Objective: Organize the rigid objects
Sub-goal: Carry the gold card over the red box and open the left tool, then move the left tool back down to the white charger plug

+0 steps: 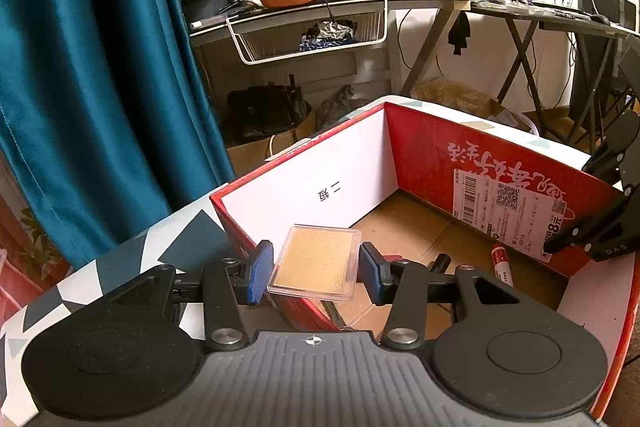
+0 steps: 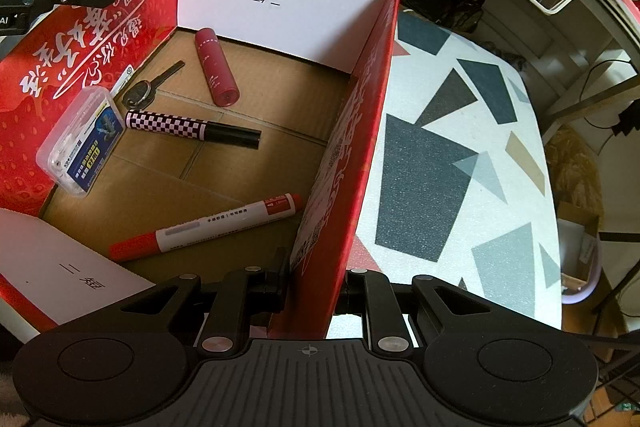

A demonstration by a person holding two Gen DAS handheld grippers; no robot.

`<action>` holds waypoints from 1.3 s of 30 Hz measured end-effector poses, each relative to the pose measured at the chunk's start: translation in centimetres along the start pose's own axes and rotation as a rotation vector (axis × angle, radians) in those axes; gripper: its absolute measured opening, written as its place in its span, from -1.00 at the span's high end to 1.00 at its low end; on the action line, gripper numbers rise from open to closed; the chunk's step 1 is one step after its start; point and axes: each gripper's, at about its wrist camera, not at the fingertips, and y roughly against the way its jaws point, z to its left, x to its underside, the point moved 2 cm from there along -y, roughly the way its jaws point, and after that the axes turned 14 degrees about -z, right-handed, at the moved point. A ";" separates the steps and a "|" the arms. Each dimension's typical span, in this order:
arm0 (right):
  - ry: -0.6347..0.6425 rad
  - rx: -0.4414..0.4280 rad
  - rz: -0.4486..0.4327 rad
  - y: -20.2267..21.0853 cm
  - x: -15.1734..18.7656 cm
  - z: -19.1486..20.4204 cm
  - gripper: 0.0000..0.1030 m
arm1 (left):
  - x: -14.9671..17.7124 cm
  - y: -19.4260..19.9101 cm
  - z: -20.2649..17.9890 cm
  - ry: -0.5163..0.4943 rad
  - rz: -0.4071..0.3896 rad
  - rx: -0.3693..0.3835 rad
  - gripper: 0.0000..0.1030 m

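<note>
1 red box (image 2: 360, 131) holds 2 markers (image 2: 208, 227), 1 tube (image 2: 216, 67), 1 key (image 2: 148, 87), 1 clear case (image 2: 80, 143)

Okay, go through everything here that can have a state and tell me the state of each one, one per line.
left gripper: shut on the clear case, above the box rim
clear case: held, tilted, not yet in the box
right gripper: shut on the box wall
red box: open, flaps up
red marker: capped, lying in the box
checkered pen: capped, lying flat
maroon tube: closed, lying flat
labelled plastic case: closed, leaning on the wall

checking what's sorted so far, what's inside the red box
Inside the red box: a red marker, checkered pen, maroon tube, key and clear case. The near corner is hidden.
</note>
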 end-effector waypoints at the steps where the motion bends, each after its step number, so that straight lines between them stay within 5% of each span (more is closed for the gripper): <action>1: 0.000 0.000 0.000 0.0 0.0 0.0 0.68 | 0.0 0.0 0.0 0.002 0.000 0.001 0.03; 31: 0.000 0.000 0.001 0.0 0.0 0.0 0.68 | 0.2 0.4 2.7 0.093 0.015 -0.047 -0.17; 39: 0.000 0.000 0.000 0.0 0.0 0.0 0.68 | 1.5 2.0 7.3 0.216 0.020 -0.157 -0.32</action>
